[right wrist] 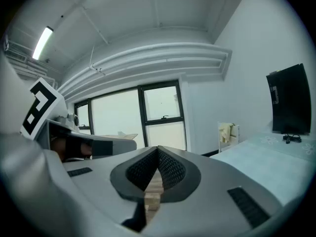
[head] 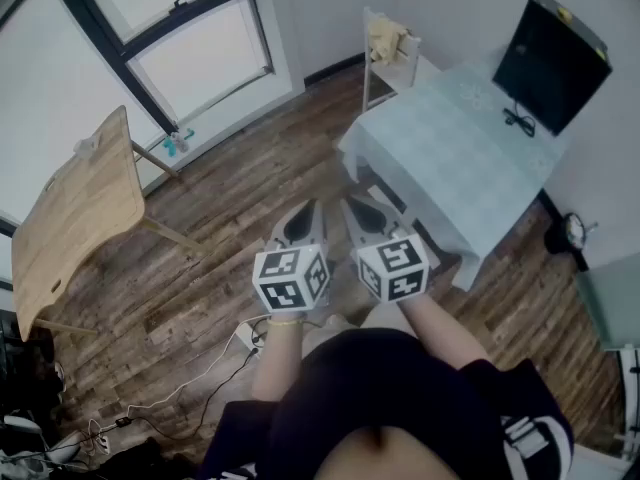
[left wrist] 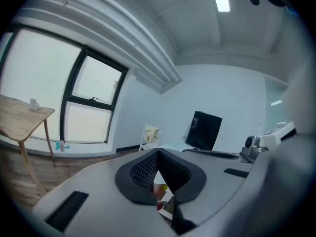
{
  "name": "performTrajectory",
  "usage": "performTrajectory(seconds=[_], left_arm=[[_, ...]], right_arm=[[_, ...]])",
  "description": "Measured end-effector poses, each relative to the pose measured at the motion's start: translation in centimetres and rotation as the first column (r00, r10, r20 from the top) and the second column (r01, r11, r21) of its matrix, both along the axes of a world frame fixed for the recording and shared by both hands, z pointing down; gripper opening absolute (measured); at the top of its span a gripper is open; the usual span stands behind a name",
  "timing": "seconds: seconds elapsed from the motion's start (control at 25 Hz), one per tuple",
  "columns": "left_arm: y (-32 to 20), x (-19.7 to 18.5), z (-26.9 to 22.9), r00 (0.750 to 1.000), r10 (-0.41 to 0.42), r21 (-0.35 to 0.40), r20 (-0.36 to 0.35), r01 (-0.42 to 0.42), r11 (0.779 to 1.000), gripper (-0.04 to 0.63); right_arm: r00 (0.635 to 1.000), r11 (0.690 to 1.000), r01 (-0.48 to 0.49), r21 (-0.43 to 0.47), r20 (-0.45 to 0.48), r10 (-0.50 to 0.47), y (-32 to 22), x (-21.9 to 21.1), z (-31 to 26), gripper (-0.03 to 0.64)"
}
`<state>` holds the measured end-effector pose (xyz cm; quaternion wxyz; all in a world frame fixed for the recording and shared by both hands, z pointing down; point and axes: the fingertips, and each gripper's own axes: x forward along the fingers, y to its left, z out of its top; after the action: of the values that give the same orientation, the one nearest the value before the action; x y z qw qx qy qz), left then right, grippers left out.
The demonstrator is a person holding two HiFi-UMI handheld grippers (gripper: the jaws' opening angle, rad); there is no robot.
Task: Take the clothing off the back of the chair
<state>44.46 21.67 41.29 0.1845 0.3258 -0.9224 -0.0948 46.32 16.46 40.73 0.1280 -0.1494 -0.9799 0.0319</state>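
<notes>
A pale yellow piece of clothing (head: 386, 39) hangs over the back of a white chair (head: 400, 68) at the far end of the room, behind the table. The clothing (left wrist: 151, 133) and chair also show small and distant in the left gripper view, and the clothing (right wrist: 226, 131) again in the right gripper view. My left gripper (head: 302, 212) and right gripper (head: 360, 208) are held side by side in front of the person, well short of the chair. Both are shut with nothing between the jaws.
A table with a light blue cloth (head: 455, 153) stands between me and the chair, with a black monitor (head: 550, 60) on its far right. A wooden folding table (head: 75, 213) stands at the left by the windows. Cables and a power strip (head: 245, 336) lie on the wooden floor.
</notes>
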Motion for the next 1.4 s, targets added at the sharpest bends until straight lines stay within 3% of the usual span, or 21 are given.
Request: performTrajectory(seconds=[0.88, 1.4], left_arm=[[5.9, -3.7, 0.6, 0.998, -0.053, -0.007, -0.013, 0.053, 0.999, 0.002], [5.4, -6.8, 1.4, 0.998, -0.055, -0.023, -0.022, 0.054, 0.998, 0.002]], right_arm=[[0.999, 0.999, 0.031, -0.034, -0.018, -0.032, 5.0, -3.5, 0.2, 0.014], [0.996, 0.996, 0.084, -0.036, -0.039, -0.085, 6.2, -6.1, 0.8, 0.013]])
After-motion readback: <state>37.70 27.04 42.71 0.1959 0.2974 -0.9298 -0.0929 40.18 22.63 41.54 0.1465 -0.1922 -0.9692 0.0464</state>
